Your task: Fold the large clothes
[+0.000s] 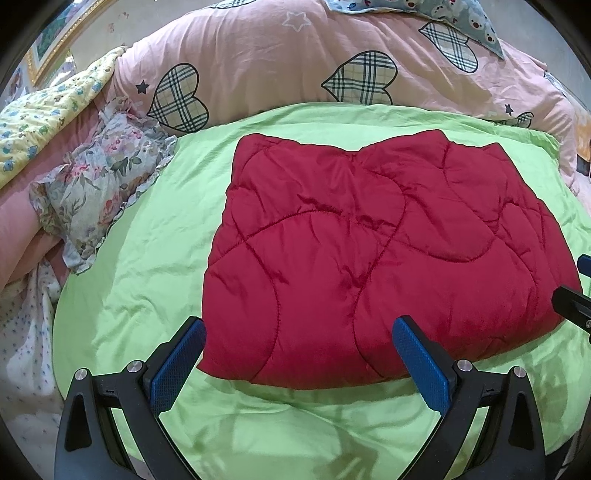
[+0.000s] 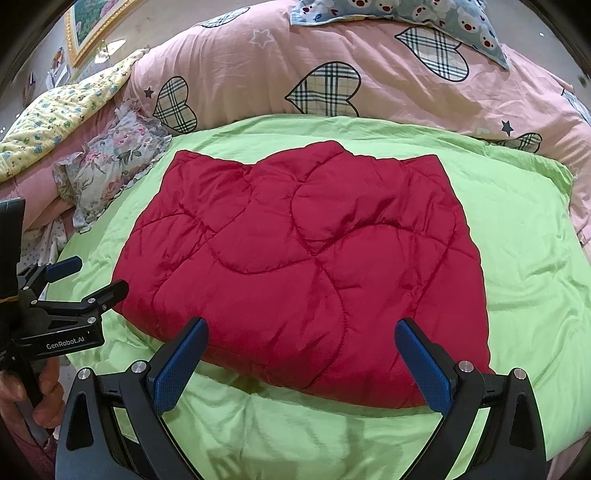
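Lying folded on the sheet [image 1: 129, 280], the jacket [image 1: 369, 251] looks puffy, light, slick; grip its near hem. Both grippers, left [image 1: 299, 328] and right [image 2: 301, 328], gape empty.

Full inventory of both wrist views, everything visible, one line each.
quilted jacket: 1, red, folded flat on the green sheet, centre
green sheet: 1, light green, spread under the jacket
pink duvet: 1, pink with plaid hearts, behind the sheet
floral pillow: 1, pale floral with frill, left of the sheet
yellow quilt: 1, yellow with small prints, far left
bear-print cloth: 1, blue, on top of the duvet
picture frame: 1, gold, top left wall
left gripper: 1, black with blue pads, open, near jacket's front edge
right gripper: 1, same, open
hand: 1, holding the left gripper's handle
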